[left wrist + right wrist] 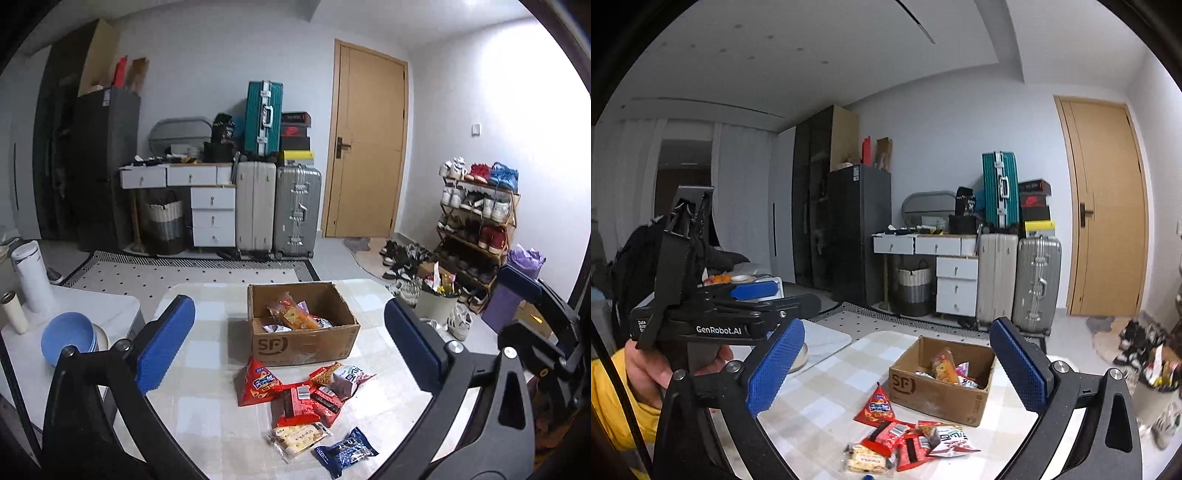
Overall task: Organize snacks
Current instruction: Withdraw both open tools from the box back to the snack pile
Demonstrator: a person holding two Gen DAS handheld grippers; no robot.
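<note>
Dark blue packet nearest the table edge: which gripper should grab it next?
Left, probably. The dark blue packet lies whole between its open fingers, while the right wrist view shows only a sliver at the frame's bottom. Both grippers are empty.

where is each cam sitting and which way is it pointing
Left wrist: sits on the left gripper, raised above the table, looking down and forward at the cardboard box and loose snack packets; both blue-padded fingers show, spread apart, plus the right gripper at the right edge.
Right wrist: sits on the right gripper, facing the same box from further right; its open fingers show, plus the person's left hand holding the left gripper.
Shared: box, packets, table, suitcases, door.
</note>
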